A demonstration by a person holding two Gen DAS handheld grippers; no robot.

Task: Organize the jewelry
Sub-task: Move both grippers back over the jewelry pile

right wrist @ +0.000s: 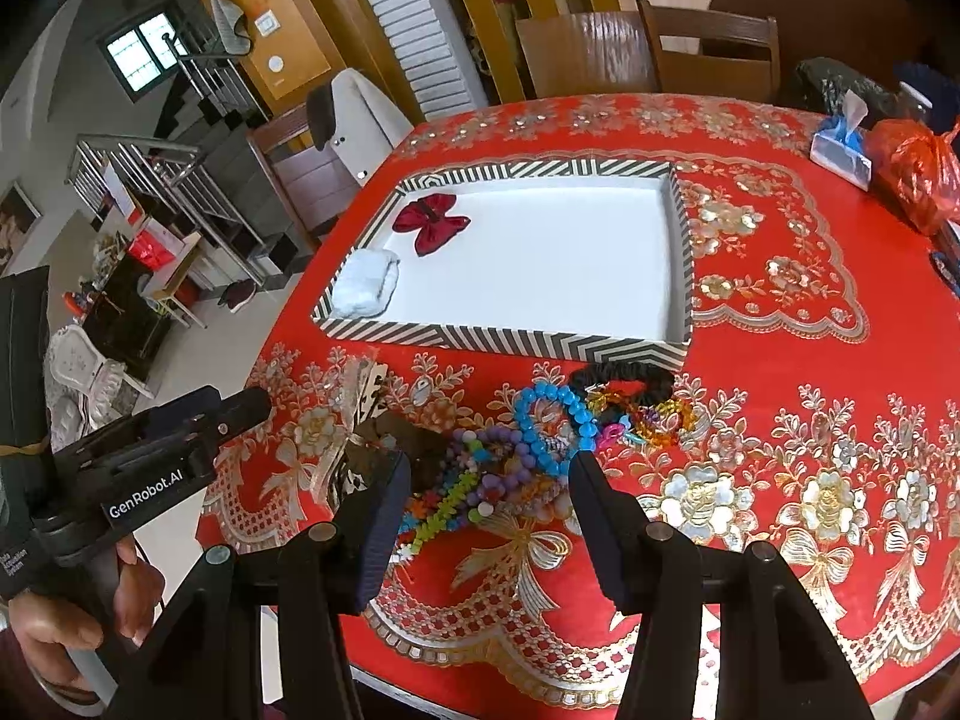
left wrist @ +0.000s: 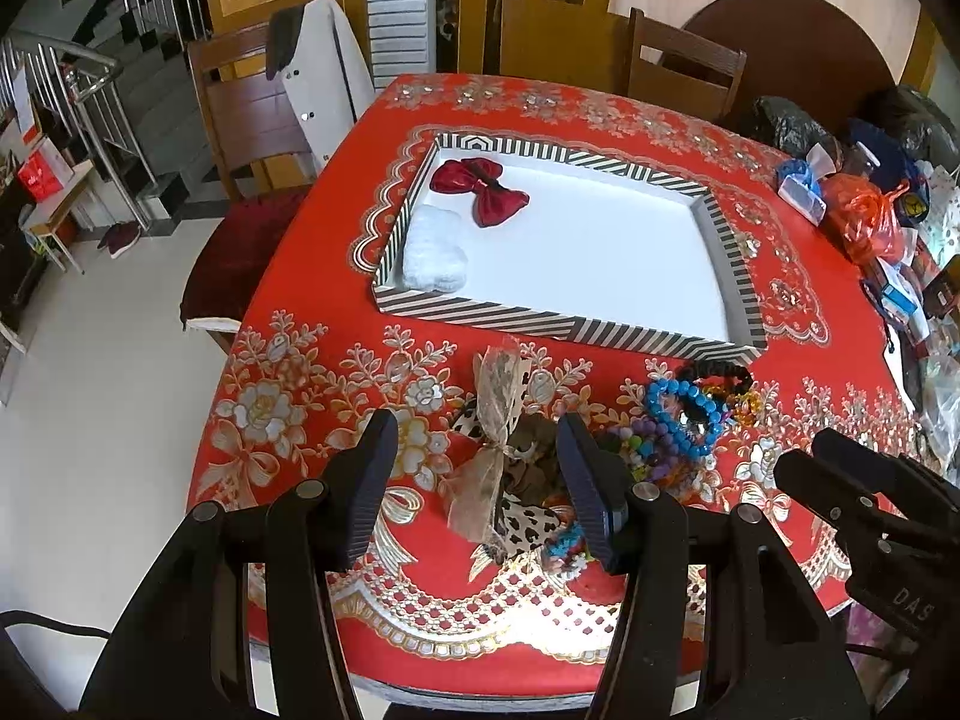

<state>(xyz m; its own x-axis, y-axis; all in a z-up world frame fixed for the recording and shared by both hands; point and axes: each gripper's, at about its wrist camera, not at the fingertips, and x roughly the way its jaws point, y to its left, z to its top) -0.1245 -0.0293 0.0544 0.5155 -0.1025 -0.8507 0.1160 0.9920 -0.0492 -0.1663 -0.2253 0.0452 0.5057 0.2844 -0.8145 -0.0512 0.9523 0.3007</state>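
Note:
A striped tray (left wrist: 480, 307) (right wrist: 498, 341) with a white floor holds a red bow (left wrist: 480, 183) (right wrist: 431, 221) and a white fluffy piece (left wrist: 433, 255) (right wrist: 366, 283) at its left end. In front of it a pile lies on the red tablecloth: a sheer ribbon bow (left wrist: 489, 420), a blue bead bracelet (left wrist: 684, 411) (right wrist: 555, 420), a black scrunchie (right wrist: 624, 387), purple and green beads (right wrist: 480, 474). My left gripper (left wrist: 477, 480) is open over the ribbon bow. My right gripper (right wrist: 489, 516) is open over the beads; it also shows in the left wrist view (left wrist: 840, 468).
Bags and clutter (left wrist: 870, 216) crowd the table's right side, with an orange bag (right wrist: 915, 171) and a tissue pack (right wrist: 840, 147). Wooden chairs (left wrist: 684, 69) stand behind the table, one with a white jacket (left wrist: 327, 72). The table's front edge is near.

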